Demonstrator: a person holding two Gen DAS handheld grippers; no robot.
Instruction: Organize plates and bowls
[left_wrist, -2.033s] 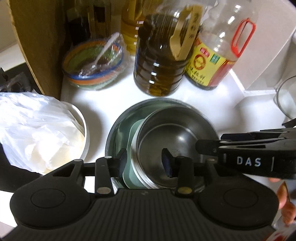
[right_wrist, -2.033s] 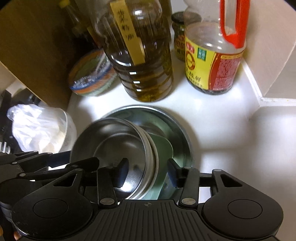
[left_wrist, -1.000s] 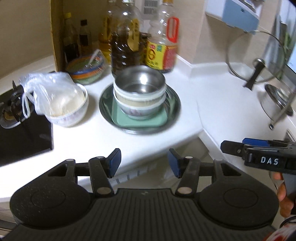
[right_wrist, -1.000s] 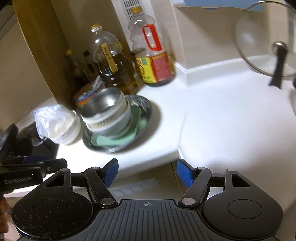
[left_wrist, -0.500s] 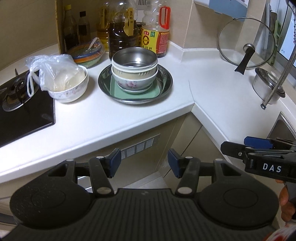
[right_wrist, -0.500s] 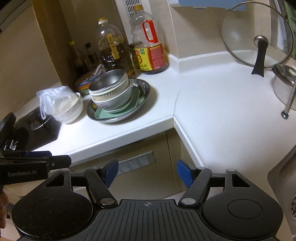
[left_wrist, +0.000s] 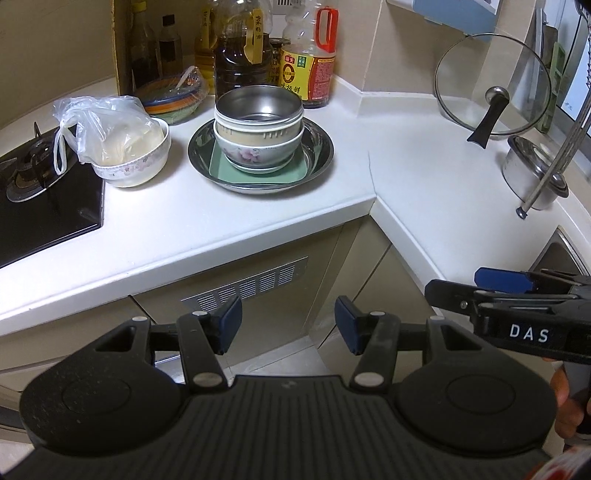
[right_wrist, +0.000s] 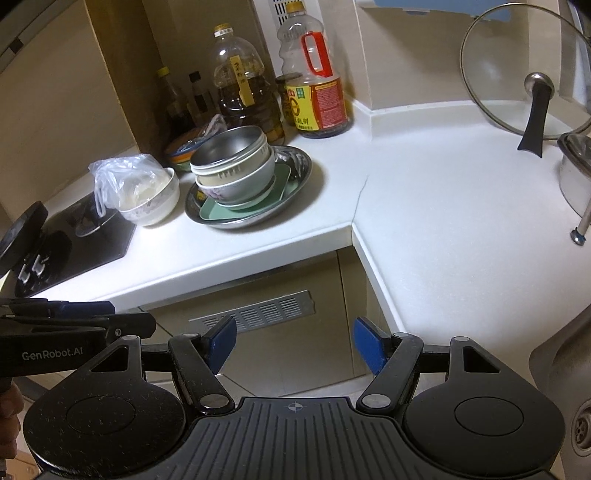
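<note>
Bowl stack (left_wrist: 258, 129) in steel dish (left_wrist: 317, 162), on green plate (left_wrist: 221, 171), in front of oil bottles (left_wrist: 310, 55). Left gripper (left_wrist: 288, 325) and right gripper (right_wrist: 293, 343): well apart from dish, jaws wide, empty.

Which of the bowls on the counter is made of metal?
The top bowl of the stack, sitting inside the flowered white bowl on the round metal tray. The bowl with the plastic bag beside the tray is white china.
</note>
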